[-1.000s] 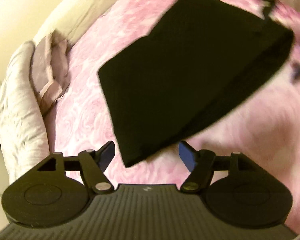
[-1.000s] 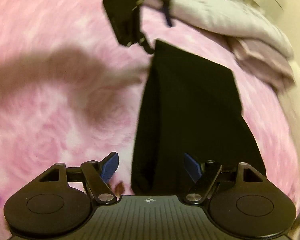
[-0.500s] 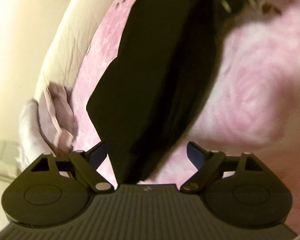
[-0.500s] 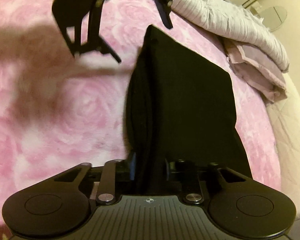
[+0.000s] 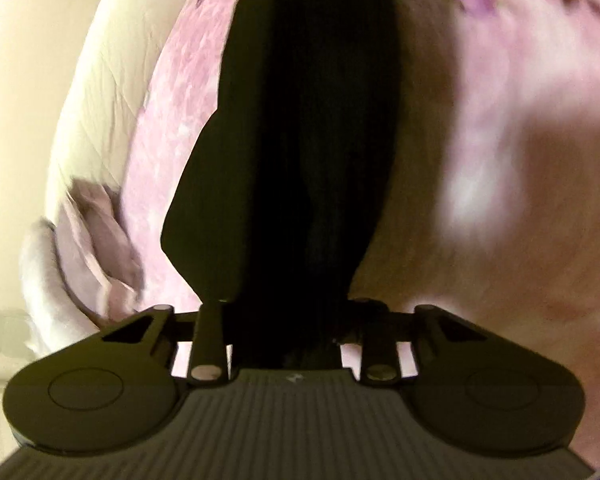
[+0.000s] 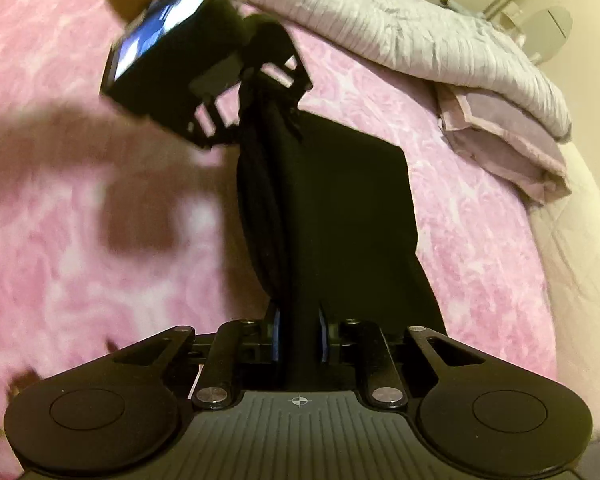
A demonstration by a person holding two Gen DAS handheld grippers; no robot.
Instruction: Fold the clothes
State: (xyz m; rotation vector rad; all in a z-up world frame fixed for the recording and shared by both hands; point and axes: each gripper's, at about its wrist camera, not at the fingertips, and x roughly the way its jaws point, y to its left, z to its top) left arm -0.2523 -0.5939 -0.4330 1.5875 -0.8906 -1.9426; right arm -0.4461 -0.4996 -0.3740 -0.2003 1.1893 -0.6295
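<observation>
My right tool (image 6: 298, 340) pinched the near edge of the black garment (image 6: 340, 208) | my left tool (image 5: 286, 320), jaws closing, gripped its far edge | garment lay on the pink blanket (image 6: 80, 220), well short of the grey bedding (image 6: 420, 32) | judged soft, light, limp: hold matching corners.

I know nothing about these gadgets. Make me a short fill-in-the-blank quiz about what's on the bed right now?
1. The folded garment pinched by both hand-held grippers is ____ in colour.
2. It lies on a fuzzy ____ rose-patterned blanket.
3. The right hand-held gripper has ____ pads.

Missing words: black; pink; blue
</observation>
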